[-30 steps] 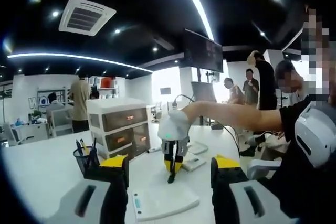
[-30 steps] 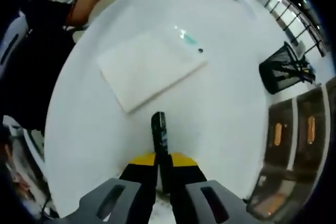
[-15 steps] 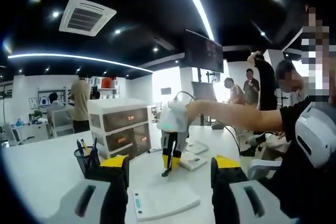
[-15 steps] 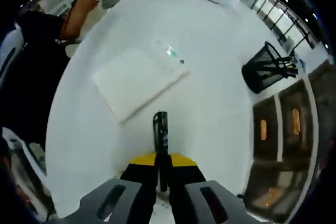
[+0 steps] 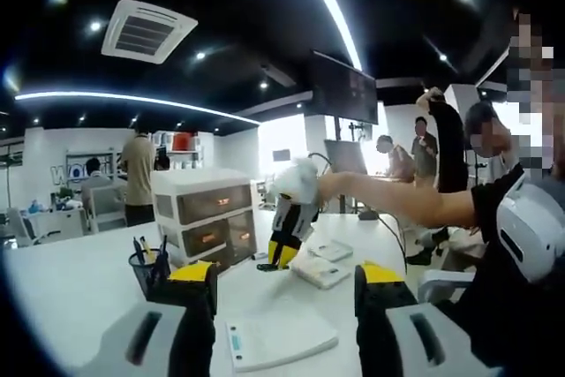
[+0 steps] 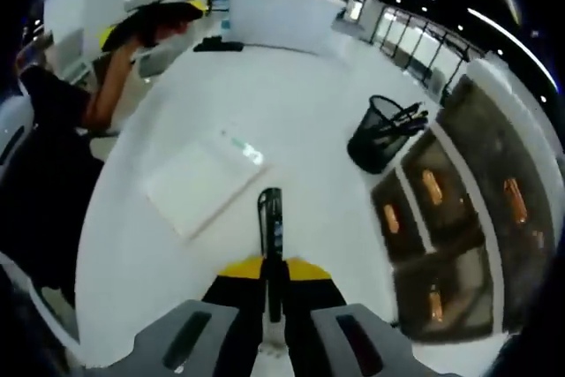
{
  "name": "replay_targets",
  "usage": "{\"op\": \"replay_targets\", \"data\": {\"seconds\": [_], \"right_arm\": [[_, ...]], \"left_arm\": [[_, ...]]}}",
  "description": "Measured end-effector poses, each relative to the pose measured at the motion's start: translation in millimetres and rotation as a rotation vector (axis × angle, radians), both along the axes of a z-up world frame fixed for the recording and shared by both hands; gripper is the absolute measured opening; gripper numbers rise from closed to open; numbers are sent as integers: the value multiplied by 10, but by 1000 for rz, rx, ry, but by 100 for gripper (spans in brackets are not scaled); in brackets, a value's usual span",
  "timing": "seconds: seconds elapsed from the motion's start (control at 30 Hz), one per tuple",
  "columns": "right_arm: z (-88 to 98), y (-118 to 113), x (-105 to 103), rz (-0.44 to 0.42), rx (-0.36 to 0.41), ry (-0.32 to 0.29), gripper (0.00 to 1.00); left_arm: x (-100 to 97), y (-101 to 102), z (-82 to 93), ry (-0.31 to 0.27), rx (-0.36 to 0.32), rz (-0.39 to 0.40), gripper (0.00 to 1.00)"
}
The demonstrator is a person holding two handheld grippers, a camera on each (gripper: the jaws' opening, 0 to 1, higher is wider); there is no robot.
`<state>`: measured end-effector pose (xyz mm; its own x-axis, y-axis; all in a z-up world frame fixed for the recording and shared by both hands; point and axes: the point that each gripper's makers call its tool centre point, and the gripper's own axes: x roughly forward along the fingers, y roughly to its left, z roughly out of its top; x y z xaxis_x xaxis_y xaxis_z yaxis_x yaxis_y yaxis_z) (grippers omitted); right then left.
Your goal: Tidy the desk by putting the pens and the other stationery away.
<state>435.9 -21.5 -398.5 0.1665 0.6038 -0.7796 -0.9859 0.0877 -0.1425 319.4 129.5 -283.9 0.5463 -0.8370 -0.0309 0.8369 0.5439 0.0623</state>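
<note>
Right hand-held gripper [image 6: 272,273] has lifted off the bench [image 6: 291,121], jaws pinched on a black pen [image 6: 270,218], swinging toward the mesh pen cup [image 6: 378,140] at 1 o'clock. Drop-off looks next. Left hand-held gripper [image 5: 282,282] idles wide, empty.

The left claw [image 5: 284,282] has grey bodies with dark slots, black jaws and yellow tips. The right claw [image 6: 271,269] is built alike, grey with yellow-capped black jaws, under a white housing [image 5: 296,184]. The person wears a black short sleeve [image 5: 494,196].
</note>
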Motion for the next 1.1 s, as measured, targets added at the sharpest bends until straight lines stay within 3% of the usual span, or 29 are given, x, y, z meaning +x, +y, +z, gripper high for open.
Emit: {"op": "replay_targets", "data": {"seconds": [0.2, 0.47, 0.6, 0.9, 1.1], "right_arm": [[238, 17, -102, -35, 147, 26, 5], [560, 106, -274, -27, 274, -20, 5], [773, 176, -329, -80, 389, -7, 5], [1019, 97, -325, -208, 519, -19, 5], [1080, 14, -338, -234, 591, -24, 5]], "left_arm": [[3, 34, 22, -4, -8, 9, 63], [-2, 49, 45, -4, -18, 20, 63], [5, 73, 55, -5, -22, 28, 63], [3, 92, 79, -9, -28, 34, 63], [2, 103, 88, -10, -31, 38, 63]]}}
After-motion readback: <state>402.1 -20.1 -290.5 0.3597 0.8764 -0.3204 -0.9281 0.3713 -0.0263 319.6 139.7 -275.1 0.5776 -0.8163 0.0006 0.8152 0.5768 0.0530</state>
